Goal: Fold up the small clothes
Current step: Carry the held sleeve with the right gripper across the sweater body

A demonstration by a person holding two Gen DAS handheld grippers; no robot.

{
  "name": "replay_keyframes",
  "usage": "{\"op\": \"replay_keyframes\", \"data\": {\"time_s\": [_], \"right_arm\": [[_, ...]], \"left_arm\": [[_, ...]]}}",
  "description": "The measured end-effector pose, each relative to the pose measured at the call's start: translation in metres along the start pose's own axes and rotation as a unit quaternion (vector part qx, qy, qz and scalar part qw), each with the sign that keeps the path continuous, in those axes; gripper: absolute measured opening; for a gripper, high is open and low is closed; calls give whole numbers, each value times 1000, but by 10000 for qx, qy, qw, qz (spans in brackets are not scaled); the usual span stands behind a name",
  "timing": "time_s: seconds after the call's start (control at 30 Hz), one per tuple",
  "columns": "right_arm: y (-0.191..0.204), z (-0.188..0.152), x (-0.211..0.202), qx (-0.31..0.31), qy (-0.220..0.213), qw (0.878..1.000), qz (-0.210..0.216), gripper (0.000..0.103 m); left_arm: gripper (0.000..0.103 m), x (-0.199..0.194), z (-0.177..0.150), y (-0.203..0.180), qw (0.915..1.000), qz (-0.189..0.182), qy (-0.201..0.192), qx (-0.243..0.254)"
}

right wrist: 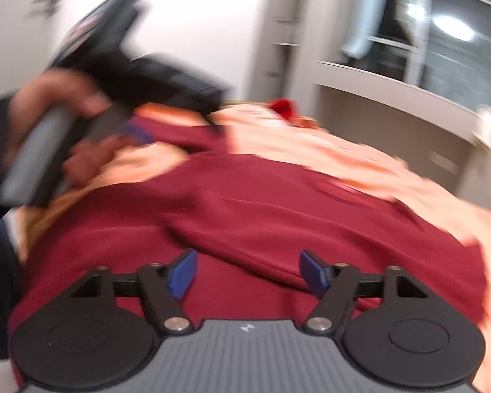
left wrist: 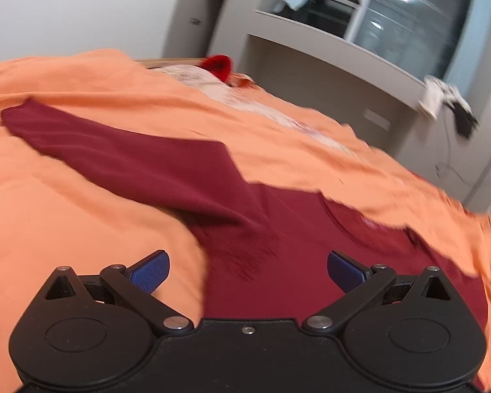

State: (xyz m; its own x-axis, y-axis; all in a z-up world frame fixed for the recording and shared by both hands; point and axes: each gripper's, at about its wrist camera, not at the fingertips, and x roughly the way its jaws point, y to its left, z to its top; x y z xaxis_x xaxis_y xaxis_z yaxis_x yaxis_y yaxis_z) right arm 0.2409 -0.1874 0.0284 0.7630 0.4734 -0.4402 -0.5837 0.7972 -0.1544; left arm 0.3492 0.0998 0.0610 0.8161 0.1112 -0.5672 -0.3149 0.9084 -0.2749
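Left wrist view: left gripper (left wrist: 248,271) fingers wide, nothing between them; maroon garment (left wrist: 278,245) spread just ahead of and under the fingertips on orange bedding (left wrist: 81,229), one sleeve (left wrist: 114,150) trailing off beyond the left finger; right wrist view: right gripper (right wrist: 247,273) fingers parted, hovering over a fold ridge, gripping nothing. Judged next: pinch a clean edge, both layers together; lift low, carry across, lay flat; smooth creases before releasing; risk of snagging bedding along with cloth.
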Motion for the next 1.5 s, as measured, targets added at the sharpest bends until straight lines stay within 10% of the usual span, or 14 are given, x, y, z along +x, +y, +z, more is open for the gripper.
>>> {"op": "replay_keyframes", "data": {"time_s": [0.27, 0.5, 0.57, 0.7, 0.8, 0.97, 1.13, 1.5], "right_arm": [[-135, -8, -19, 2033, -49, 9707, -1280, 86], [-206, -9, 1, 2543, -173, 9520, -1697, 72], [-216, -12, 11, 2705, -11, 9474, -1710, 64], [-240, -15, 31, 3088, 161, 9379, -1571, 9], [-242, -9, 22, 2745, -224, 9441, -1810, 8], [-250, -12, 27, 2728, 85, 9433, -1890, 12], [-250, -22, 6, 2699, 51, 9408, -2052, 43], [-186, -58, -28, -153, 942, 9686, -2297, 76]], "left_arm": [[102, 14, -45, -51, 9925, -21, 274, 1187], [103, 25, -65, -68, 9833, 258, 320, 1774], [103, 26, -64, -65, 9839, 239, 352, 1733], [103, 32, -62, -65, 9848, 239, 423, 1670], [103, 31, -63, -69, 9834, 264, 381, 1754], [103, 32, -68, -74, 9801, 328, 334, 1928], [103, 32, -67, -71, 9813, 294, 363, 1865], [103, 32, -67, -72, 9814, 299, 344, 1863]]}}
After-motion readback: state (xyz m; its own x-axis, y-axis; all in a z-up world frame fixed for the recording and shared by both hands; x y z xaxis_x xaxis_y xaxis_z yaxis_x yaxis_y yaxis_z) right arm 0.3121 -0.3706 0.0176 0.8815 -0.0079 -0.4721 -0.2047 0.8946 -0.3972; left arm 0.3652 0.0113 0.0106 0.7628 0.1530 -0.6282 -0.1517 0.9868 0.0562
